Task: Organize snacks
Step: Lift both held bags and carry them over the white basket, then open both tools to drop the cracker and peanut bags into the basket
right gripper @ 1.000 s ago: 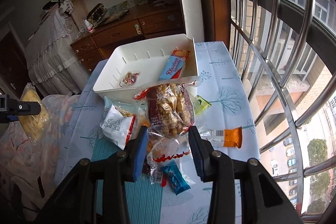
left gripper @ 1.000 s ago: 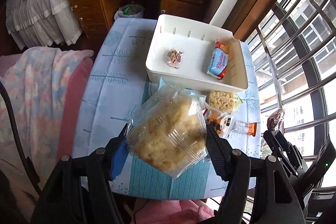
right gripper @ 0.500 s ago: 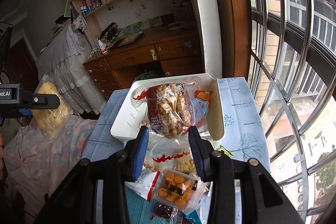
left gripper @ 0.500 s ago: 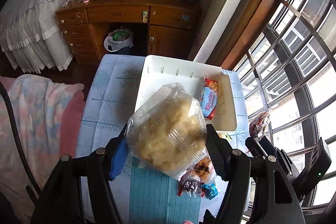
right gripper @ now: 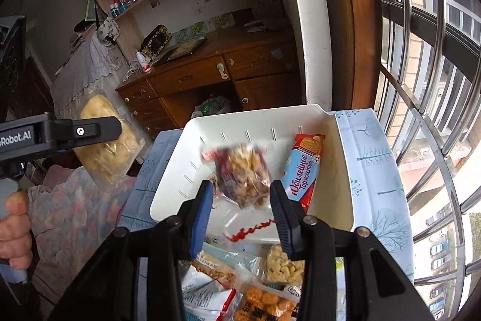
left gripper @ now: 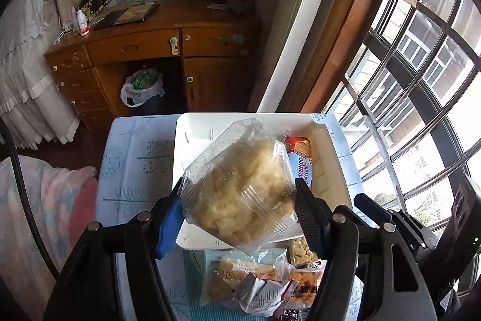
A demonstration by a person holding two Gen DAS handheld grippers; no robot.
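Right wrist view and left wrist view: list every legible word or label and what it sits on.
"Юбилейное Торжество": on the blue and red biscuit pack lying in the white bin.
"Robot.AI": on the left gripper; the start is cut off by the picture edge.
Red print on the clear bag in the right gripper: blurred.
Print on the loose snack packs on the table: unreadable.

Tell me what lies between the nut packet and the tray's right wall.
A blue-and-red biscuit pack, lying lengthwise in the white tray, shows in the right wrist view beside the nut packet.
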